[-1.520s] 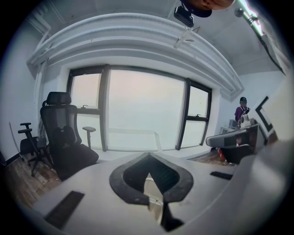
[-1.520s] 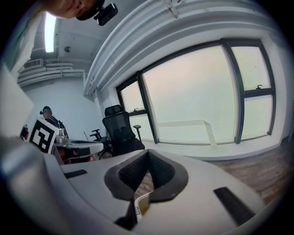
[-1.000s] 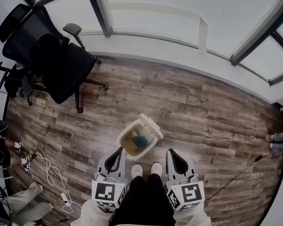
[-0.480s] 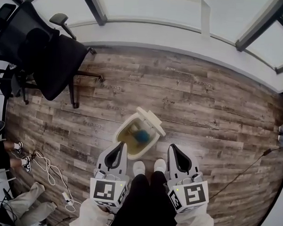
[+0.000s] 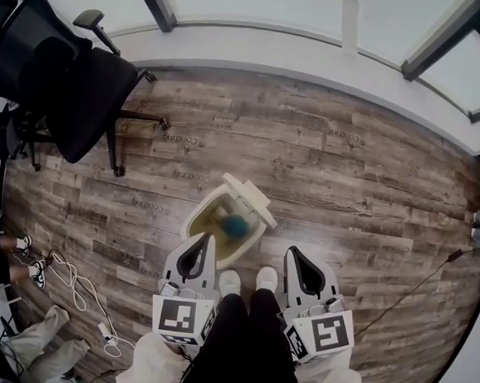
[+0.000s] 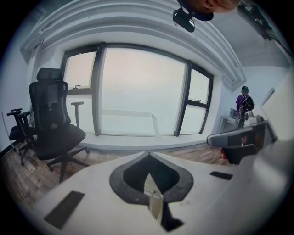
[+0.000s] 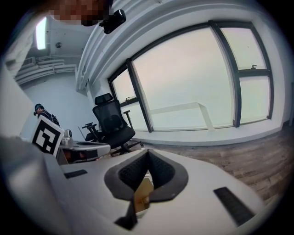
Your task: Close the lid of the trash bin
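The cream trash bin [image 5: 201, 213] stands on the wooden floor just ahead of the person's shoes [image 5: 230, 282]. Its lid [image 5: 250, 199] is swung up and tipped back on the far right side. A blue object [image 5: 237, 225] lies inside. My left gripper [image 5: 204, 238] is shut, and its tip is over the bin's near rim in the head view. My right gripper [image 5: 289, 251] is shut too and is held to the right of the bin, apart from it. Both gripper views look over the shut jaws, the left gripper [image 6: 148, 154] and the right gripper [image 7: 148, 152], toward the windows.
A black office chair [image 5: 70, 84] stands at the far left by the window wall. White cables [image 5: 75, 286] lie on the floor at the left, near another person's feet [image 5: 15, 244]. A dark cable [image 5: 427, 274] runs across the floor at the right.
Both grippers have come forward toward the bin, and the left tip now reaches its near rim. The lid has stayed up, and the jaws have stayed shut.
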